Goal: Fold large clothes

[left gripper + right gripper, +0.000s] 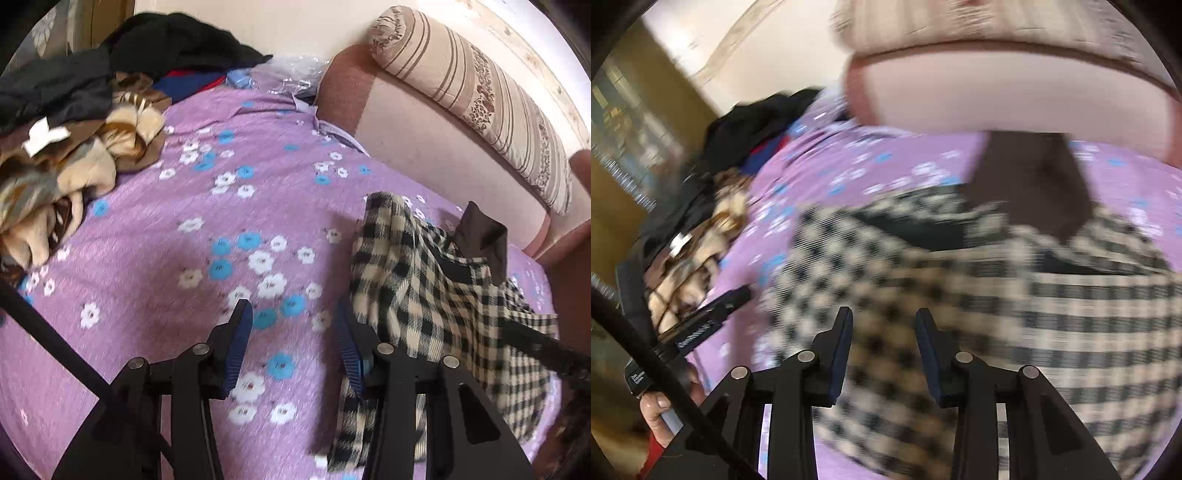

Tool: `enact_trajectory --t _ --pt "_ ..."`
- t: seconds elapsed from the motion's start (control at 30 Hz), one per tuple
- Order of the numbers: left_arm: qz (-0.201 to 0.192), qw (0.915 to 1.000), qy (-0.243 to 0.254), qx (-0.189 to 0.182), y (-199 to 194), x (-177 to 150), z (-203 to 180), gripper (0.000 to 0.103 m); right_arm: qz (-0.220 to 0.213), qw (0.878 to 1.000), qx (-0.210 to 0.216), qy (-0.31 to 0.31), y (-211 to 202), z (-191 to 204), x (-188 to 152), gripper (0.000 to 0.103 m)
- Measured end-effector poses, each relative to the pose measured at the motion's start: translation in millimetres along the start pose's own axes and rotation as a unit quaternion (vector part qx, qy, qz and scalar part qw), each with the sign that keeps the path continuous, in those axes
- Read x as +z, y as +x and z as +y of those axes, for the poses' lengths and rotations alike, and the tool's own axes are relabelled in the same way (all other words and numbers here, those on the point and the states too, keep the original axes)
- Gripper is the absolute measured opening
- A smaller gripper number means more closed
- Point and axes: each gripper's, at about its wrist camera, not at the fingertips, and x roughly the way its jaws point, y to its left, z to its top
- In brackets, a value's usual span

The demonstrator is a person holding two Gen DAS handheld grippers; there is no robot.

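Note:
A black-and-cream checked coat with a dark brown collar lies crumpled on the purple flowered bedsheet, to the right of my left gripper. The left gripper is open and empty over the sheet, its right finger at the coat's edge. In the blurred right wrist view the same checked coat fills the middle, brown collar at the far side. My right gripper is open and empty just above the coat. The left gripper's body shows at the left there.
A heap of other clothes, black, brown and beige, lies at the bed's far left. A pink headboard with a striped bolster runs along the right. Clear plastic wrap lies at the far end.

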Motion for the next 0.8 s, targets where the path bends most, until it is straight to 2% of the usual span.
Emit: enact_trajectory --t 0.1,0.2,0.23,0.3,0.37,0.4,0.53,0.67,0.8 --pt "0.012 0.9999 0.001 -0.010 -7 -6 8 0.044 0.019 0.998 0.052 -0.030 31 40 3 0.038" --pt "0.007 0.9999 0.008 -0.007 -13 -8 10 0.044 0.040 0.995 0.066 -0.059 66 67 12 0.038" --pt "0.004 0.9999 0.011 -0.004 -14 -8 11 0.044 0.055 0.995 0.054 -0.067 86 73 17 0.038" --pt "0.004 0.9999 0.011 -0.001 -13 -8 12 0.044 0.075 0.994 -0.009 -0.074 128 75 28 0.038" --pt "0.013 0.9998 0.007 -0.010 -10 -9 12 0.045 0.085 0.994 -0.042 -0.052 155 68 36 0.036" --pt "0.018 0.9997 0.007 -0.016 -8 -11 10 0.048 0.074 0.996 -0.045 -0.039 160 64 41 0.036" --pt "0.033 0.9988 0.025 -0.024 -1 -18 -2 0.051 0.061 0.998 -0.031 0.010 151 59 50 0.036" --pt "0.029 0.9976 0.057 -0.024 -1 -28 -21 0.051 0.019 0.999 -0.038 -0.001 94 39 44 0.040" --pt "0.014 0.9950 0.095 -0.027 -2 -39 -45 0.051 -0.008 0.997 -0.079 0.015 26 -18 20 0.043"
